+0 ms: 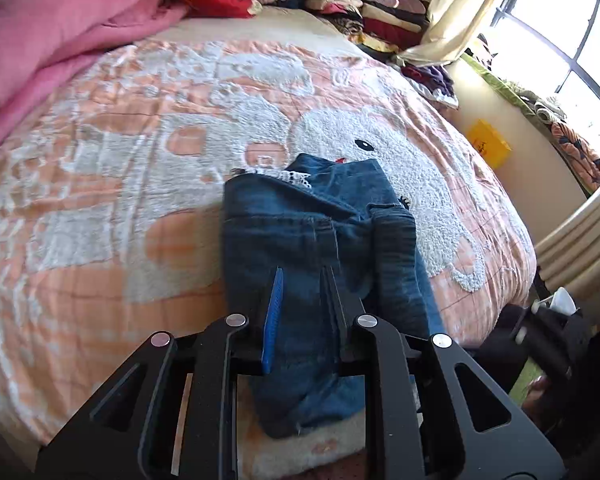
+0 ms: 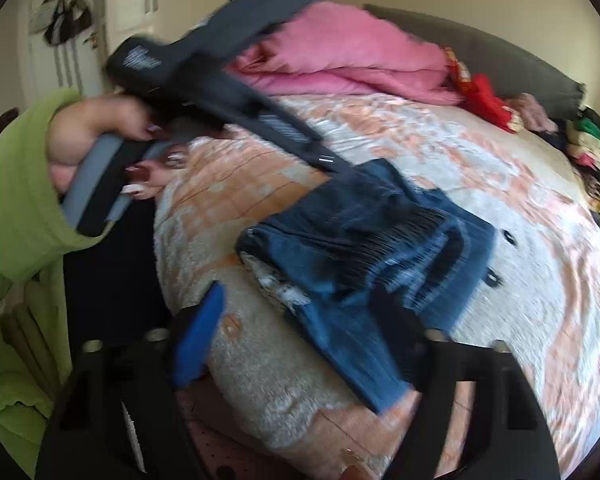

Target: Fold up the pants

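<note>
The jeans point(image 1: 320, 264) are seen in the left wrist view lying folded on the bed point(image 1: 120, 160), in the lower centre of the frame. Their long axis runs from the bottom of the frame toward the upper centre, with the lace-trimmed end farthest from the camera. A dark ribbed band point(image 1: 396, 248) is laid over their right side.

The left claw point(image 1: 304, 280) is positioned directly over the jeans, its two fingers set a narrow gap apart with denim visible between them. Whether the cloth is pinched cannot be told.

In the right wrist view the jeans point(image 2: 372, 248) are shown in the centre of the frame, their long axis slanting from the upper middle to the lower right, one leg end reaching toward the bottom. The right claw point(image 2: 304, 304) is spread wide, its blue-padded finger point(image 2: 198, 336) at lower left and its dark finger overlapping the denim edge; nothing is gripped. The left hand point(image 2: 100, 140) is seen at the left of the frame.

A pink blanket point(image 1: 60, 32) is heaped at the upper left.
</note>
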Action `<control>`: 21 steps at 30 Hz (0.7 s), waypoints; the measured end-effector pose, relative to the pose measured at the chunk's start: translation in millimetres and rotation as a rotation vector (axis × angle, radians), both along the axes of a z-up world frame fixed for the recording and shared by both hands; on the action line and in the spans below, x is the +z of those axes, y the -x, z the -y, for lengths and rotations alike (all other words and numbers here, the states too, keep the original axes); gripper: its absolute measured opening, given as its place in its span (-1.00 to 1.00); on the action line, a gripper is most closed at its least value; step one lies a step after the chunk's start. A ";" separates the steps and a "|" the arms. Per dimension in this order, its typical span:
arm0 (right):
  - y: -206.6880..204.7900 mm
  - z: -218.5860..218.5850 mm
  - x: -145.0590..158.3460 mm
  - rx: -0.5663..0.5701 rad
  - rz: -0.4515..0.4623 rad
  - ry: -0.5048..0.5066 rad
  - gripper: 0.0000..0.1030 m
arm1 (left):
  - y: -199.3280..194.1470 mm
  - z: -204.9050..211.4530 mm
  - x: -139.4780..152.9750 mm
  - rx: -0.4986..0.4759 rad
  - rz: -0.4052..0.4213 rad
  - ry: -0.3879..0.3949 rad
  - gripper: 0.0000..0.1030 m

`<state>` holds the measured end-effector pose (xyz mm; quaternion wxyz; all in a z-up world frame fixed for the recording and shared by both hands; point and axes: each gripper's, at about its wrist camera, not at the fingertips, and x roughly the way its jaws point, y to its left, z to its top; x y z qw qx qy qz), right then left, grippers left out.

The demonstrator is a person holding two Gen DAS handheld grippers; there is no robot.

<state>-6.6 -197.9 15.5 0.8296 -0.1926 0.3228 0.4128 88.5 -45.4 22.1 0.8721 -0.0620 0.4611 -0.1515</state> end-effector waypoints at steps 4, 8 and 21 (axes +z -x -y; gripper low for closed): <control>-7.3 -20.7 -5.4 0.073 0.021 0.037 -0.08 | -18.6 6.3 -11.4 -0.022 -0.036 -0.008 -0.76; -16.3 -41.8 -15.6 0.139 0.038 0.106 -0.13 | -30.0 8.5 -21.6 -0.028 -0.065 -0.019 -0.76; -23.7 -40.5 -16.9 0.243 -0.005 0.092 -0.97 | -40.1 4.9 -32.9 -0.014 -0.083 0.006 -0.76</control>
